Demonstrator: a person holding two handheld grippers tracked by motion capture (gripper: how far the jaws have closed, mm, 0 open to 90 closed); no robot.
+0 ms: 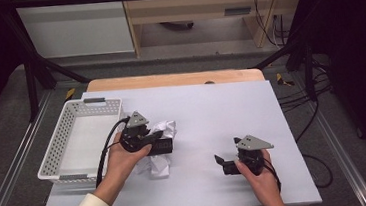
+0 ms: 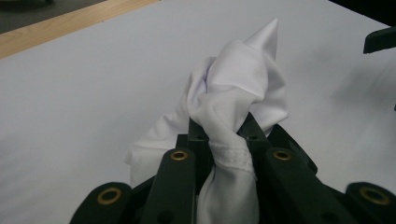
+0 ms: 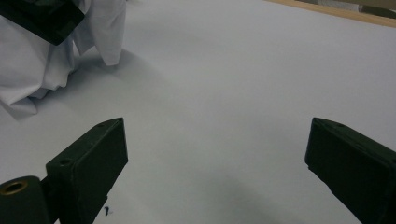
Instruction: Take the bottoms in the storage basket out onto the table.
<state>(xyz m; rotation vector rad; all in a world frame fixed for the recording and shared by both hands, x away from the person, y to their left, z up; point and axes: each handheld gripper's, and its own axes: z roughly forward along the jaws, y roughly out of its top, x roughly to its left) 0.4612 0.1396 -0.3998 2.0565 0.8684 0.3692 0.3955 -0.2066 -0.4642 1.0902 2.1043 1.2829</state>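
A crumpled white cloth (image 1: 161, 135) lies bunched on the white table sheet, left of centre. My left gripper (image 1: 160, 146) is shut on it; in the left gripper view the jaws pinch a hemmed fold of the white cloth (image 2: 233, 93), which rises in a peak beyond them. My right gripper (image 1: 222, 162) rests low over the sheet at the front right, its jaws wide open with nothing between them (image 3: 217, 158). In the right gripper view the white cloth (image 3: 42, 60) and part of the left gripper (image 3: 44, 16) sit at the upper left.
A white perforated basket (image 1: 61, 138) stands at the table's left edge, beside my left hand. The white sheet (image 1: 231, 109) covers a wooden table whose far edge (image 1: 174, 79) shows. Black frame bars and cables surround the table.
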